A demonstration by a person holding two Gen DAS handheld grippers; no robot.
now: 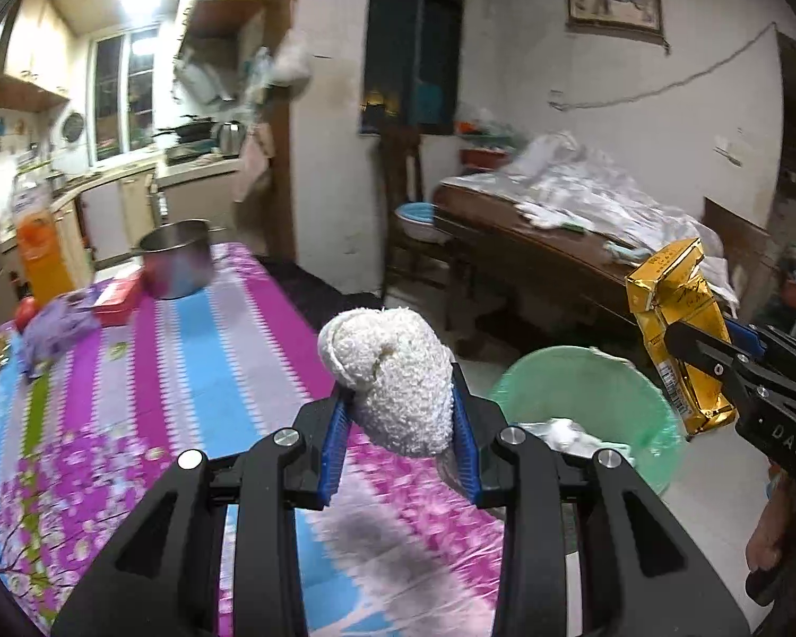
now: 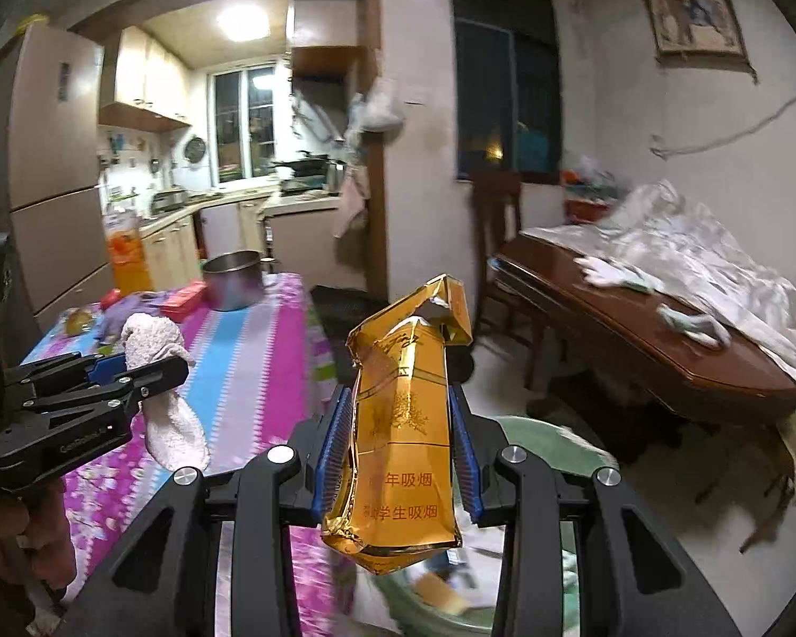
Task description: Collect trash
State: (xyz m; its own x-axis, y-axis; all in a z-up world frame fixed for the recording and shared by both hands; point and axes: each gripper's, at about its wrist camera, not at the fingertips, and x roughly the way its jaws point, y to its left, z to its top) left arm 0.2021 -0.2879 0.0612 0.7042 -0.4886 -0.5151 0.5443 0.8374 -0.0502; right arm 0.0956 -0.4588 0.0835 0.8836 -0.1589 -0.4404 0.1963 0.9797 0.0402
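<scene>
My left gripper [image 1: 400,398] is shut on a crumpled white paper towel [image 1: 387,371], held over the right edge of the striped table [image 1: 196,350]. The same towel [image 2: 164,382] and the left gripper [image 2: 156,366] show at the left of the right wrist view. My right gripper [image 2: 402,414] is shut on a crushed gold cigarette pack [image 2: 403,424], held upright above the green bin [image 2: 546,440]. In the left wrist view the gold pack [image 1: 679,329] and the right gripper [image 1: 703,347] hang to the right of the green trash bin [image 1: 583,398], which holds white scraps.
On the table's far end stand a steel pot [image 1: 178,265], an orange juice bottle [image 1: 40,249], a red box [image 1: 114,297] and purple wrappers [image 1: 58,329]. A brown wooden table [image 1: 530,244] with white cloth stands behind the bin. A hand [image 2: 21,531] holds the left tool.
</scene>
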